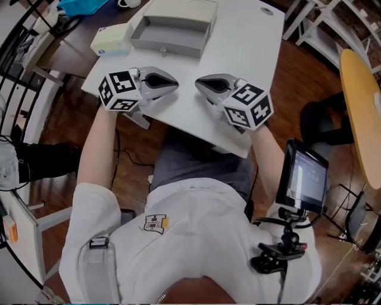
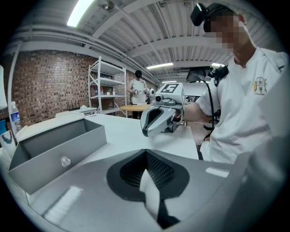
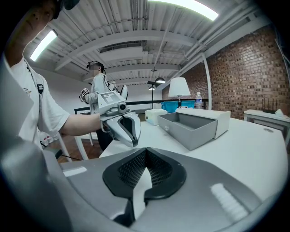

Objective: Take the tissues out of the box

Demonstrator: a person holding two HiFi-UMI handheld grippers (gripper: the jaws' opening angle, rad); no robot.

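**Head view.** White table [image 1: 250,53]. The left gripper [image 1: 176,83] and right gripper [image 1: 197,84] rest near its front edge. Their tips face each other, close but apart. An open grey drawer [image 1: 169,36] sits at 12 o'clock from the tips, pulled out of a beige case [image 1: 178,9]. The pale tissue box [image 1: 111,40] is just beside the drawer at its 9 o'clock. That puts it at 11 o'clock from the left gripper, well apart from both tools. A small screen [image 1: 305,179] on a clamp is at 4 o'clock.

**Left gripper view.** Own jaws pressed together, nothing between them. The right gripper [image 2: 146,130] is ahead at 12 o'clock. The drawer [image 2: 59,149] is at 9 o'clock, with a clear knob on its front. The person's white shirt [image 2: 244,104] is at 3 o'clock.

**Right gripper view.** Own jaws together, empty. The left gripper [image 3: 133,138] is at 11 o'clock on a bare forearm. The drawer [image 3: 195,127] is at 1 o'clock. The tissue box [image 3: 154,116] is at 12 o'clock, beyond the drawer's corner.
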